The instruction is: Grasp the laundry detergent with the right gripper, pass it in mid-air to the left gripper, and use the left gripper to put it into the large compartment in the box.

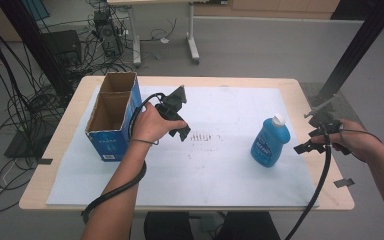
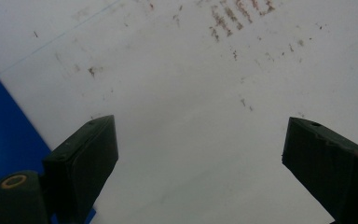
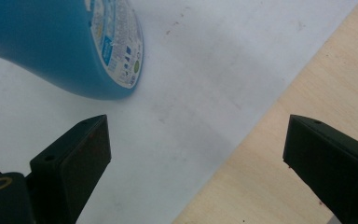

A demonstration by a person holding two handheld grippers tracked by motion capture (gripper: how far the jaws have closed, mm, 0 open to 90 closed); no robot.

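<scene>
We see a wooden desk (image 1: 305, 100) covered by a white sheet (image 1: 220, 165), and on it two things stand well apart. At the right side of the sheet stands the blue bottle (image 1: 270, 141), upright, with a white cap on top and a printed label on its front. At the left side stands the blue cardboard box (image 1: 114, 116), open at the top and divided in two compartments; we cannot tell what is inside them. Our left tool (image 1: 176, 116) is held in the left hand (image 1: 152, 124) above the sheet, just beside the right wall of the box, and its jaws are released, with nothing between them. In the left gripper view the left tool (image 2: 200, 154) looks down on the bare sheet, which has some small brown marks, and a blue edge of the box (image 2: 0, 126) shows at the left. Our right tool (image 1: 314, 142) is held in the right hand (image 1: 354, 141) near the right edge of the desk, close to the bottle but not touching it. In the right gripper view the right tool (image 3: 196, 154) also has its jaws wide apart and empty; the lower part of the bottle (image 3: 56, 42) is ahead and to the left of them, and the border between sheet and bare wood runs between the jaws.
</scene>
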